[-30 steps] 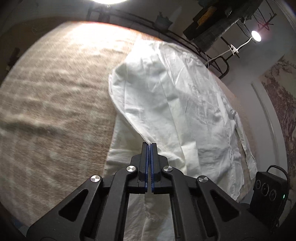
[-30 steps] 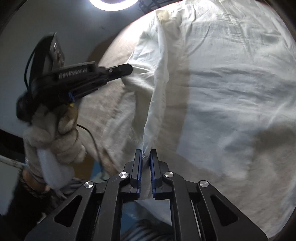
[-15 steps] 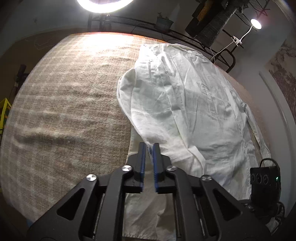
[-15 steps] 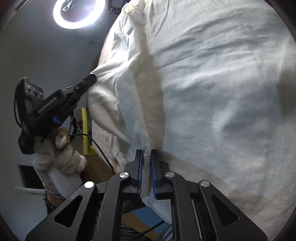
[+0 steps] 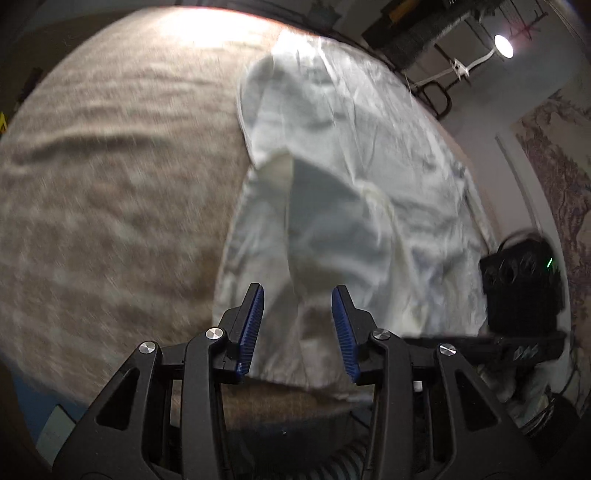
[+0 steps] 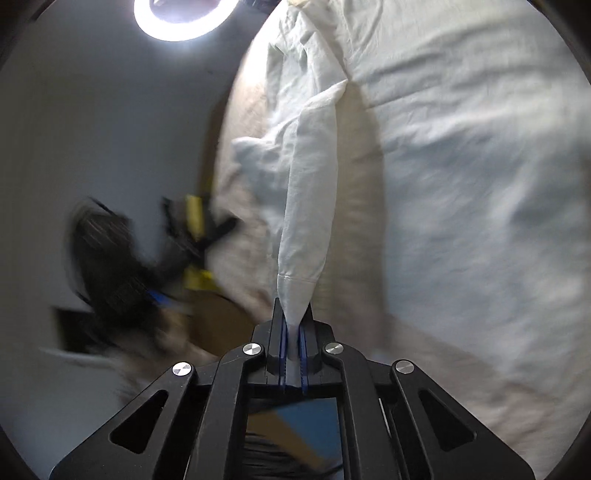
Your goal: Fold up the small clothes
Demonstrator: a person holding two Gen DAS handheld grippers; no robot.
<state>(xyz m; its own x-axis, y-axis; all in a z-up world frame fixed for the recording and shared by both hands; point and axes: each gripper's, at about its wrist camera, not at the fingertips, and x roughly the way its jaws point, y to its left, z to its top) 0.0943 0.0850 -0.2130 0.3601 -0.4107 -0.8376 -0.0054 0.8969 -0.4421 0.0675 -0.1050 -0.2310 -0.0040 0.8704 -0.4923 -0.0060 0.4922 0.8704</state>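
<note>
A white shirt [image 5: 343, 192] lies spread on a beige woven table cover [image 5: 110, 177], with one side folded over itself. My left gripper [image 5: 297, 317] is open and empty, just above the shirt's near hem. My right gripper [image 6: 293, 325] is shut on a pulled-up fold of the white shirt [image 6: 306, 206], which rises taut from the jaws. The rest of the shirt [image 6: 461, 184] fills the right of the right wrist view. The right gripper also shows in the left wrist view [image 5: 517, 295] at the shirt's right edge. The left gripper is a dark blur in the right wrist view [image 6: 122, 266].
A ring light [image 6: 184, 18] shines above the table's far end. A lamp [image 5: 503, 45] and a dark metal rack [image 5: 436, 96] stand beyond the far right edge. A blue and brown floor area [image 6: 295, 424] shows below the near table edge.
My left gripper has opened wide and let go of the shirt edge, which has dropped onto the shirt. My right gripper stays shut on its fold and has pulled it tauter.
</note>
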